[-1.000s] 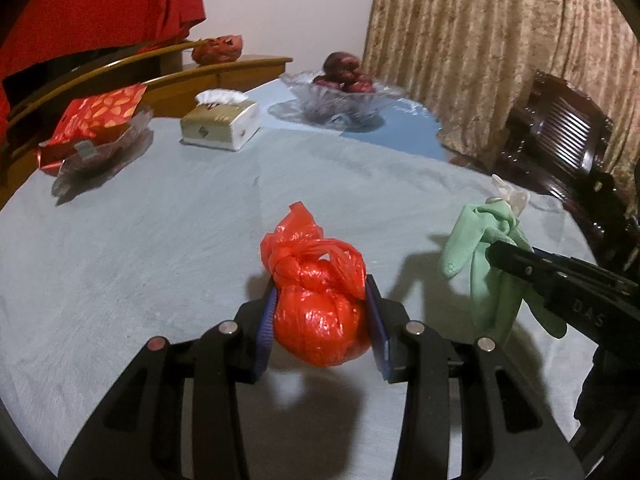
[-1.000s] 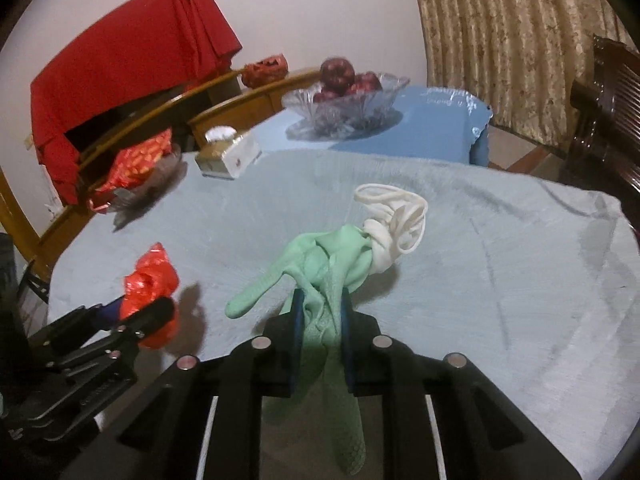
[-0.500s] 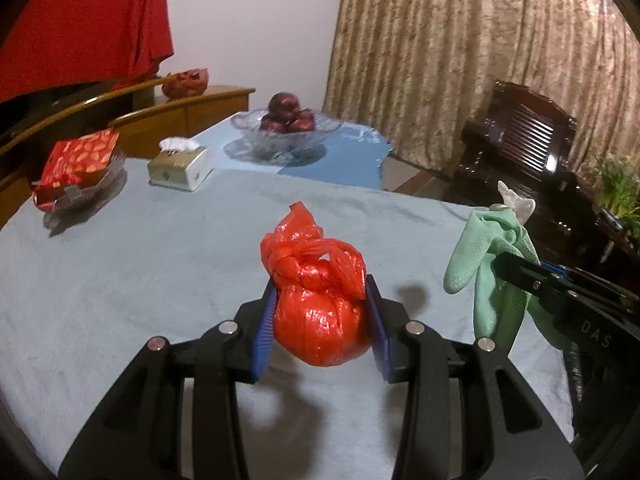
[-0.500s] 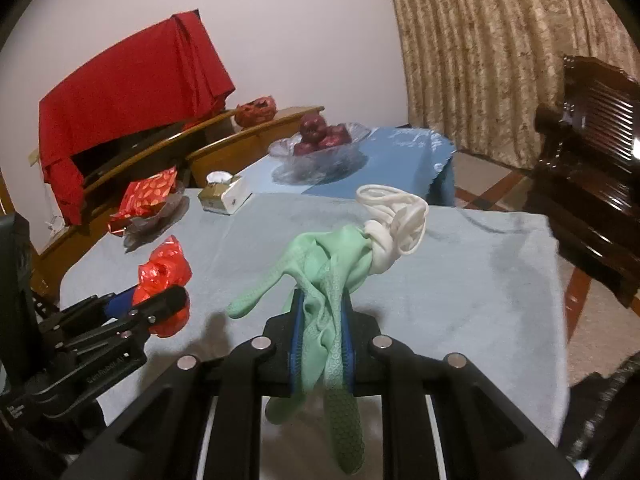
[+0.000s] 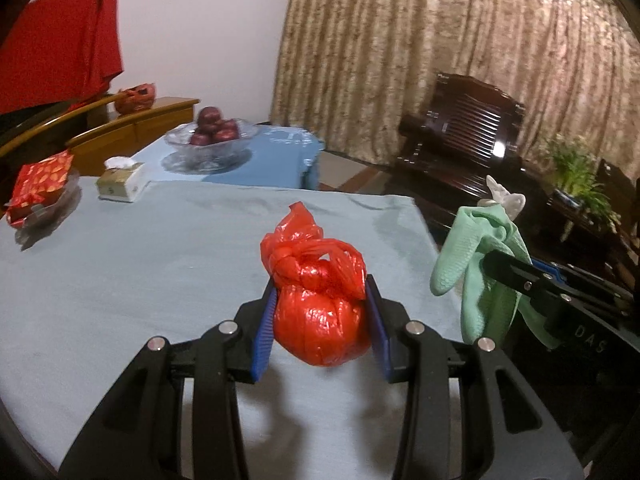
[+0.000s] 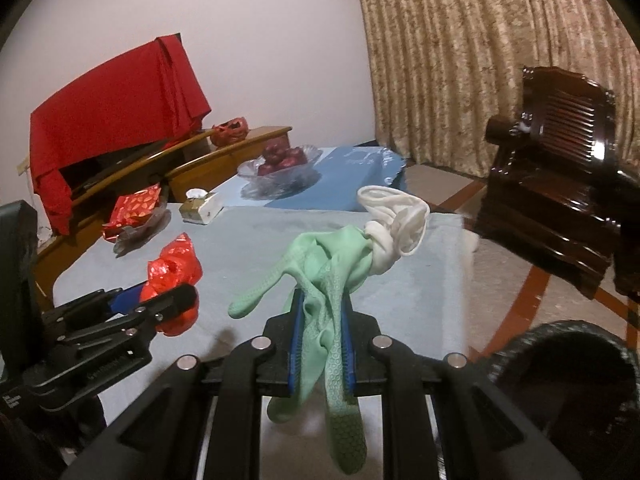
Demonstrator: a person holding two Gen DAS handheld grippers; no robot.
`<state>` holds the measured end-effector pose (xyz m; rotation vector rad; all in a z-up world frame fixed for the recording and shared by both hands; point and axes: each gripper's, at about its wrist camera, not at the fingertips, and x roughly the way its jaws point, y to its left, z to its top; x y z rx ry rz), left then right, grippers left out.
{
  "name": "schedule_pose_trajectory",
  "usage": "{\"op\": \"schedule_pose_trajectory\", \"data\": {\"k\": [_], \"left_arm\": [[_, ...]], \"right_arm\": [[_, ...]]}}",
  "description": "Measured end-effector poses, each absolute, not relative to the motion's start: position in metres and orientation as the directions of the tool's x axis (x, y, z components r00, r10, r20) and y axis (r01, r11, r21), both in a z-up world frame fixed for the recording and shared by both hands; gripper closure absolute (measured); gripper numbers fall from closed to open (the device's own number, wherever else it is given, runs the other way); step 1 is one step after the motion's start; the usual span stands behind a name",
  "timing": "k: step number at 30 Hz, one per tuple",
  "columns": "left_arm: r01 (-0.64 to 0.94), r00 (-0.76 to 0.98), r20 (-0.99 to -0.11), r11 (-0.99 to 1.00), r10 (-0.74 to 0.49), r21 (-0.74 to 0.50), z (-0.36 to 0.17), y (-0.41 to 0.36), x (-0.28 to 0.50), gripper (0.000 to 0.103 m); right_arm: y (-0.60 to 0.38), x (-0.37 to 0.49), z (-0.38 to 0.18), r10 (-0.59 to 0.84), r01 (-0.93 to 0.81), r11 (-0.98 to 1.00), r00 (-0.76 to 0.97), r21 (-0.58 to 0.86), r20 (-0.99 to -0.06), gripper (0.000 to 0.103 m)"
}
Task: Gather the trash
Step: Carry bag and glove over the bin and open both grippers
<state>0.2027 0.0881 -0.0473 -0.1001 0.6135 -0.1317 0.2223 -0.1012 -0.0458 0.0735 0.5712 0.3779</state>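
Left wrist view: left tool (image 5: pixel 320 320) clamps one red bag (image 5: pixel 318 300); right tool (image 6: pixel 322 336) pinches one green glove (image 6: pixel 324 280).

Both tools are matte black plastic: the left gripper (image 5: pixel 320 320) and right gripper (image 6: pixel 322 336) have slotted, ribbed arms, silver round screws and blue ridged pads (image 5: pixel 264 336). At the right of the left wrist frame, the right gripper's side bears pale "DAS" lettering.
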Motion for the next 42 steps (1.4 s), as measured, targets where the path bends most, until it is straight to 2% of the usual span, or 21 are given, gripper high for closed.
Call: {"op": "schedule_pose_trajectory", "data": {"k": [26, 42], "left_arm": [[0.412, 0.728, -0.548, 0.902, -0.412, -0.13, -0.036, -0.093, 0.163, 0.064], [0.501, 0.641, -0.603, 0.854, -0.474, -0.139, -0.079, -0.149, 0.169, 0.063]], "right_arm": [[-0.276, 0.129, -0.05, 0.112, -0.036, 0.987, 0.847, 0.154, -0.519, 0.086], [-0.318, 0.116, -0.09, 0.031, 0.065, 0.988, 0.799, 0.139, -0.6, 0.086]]}}
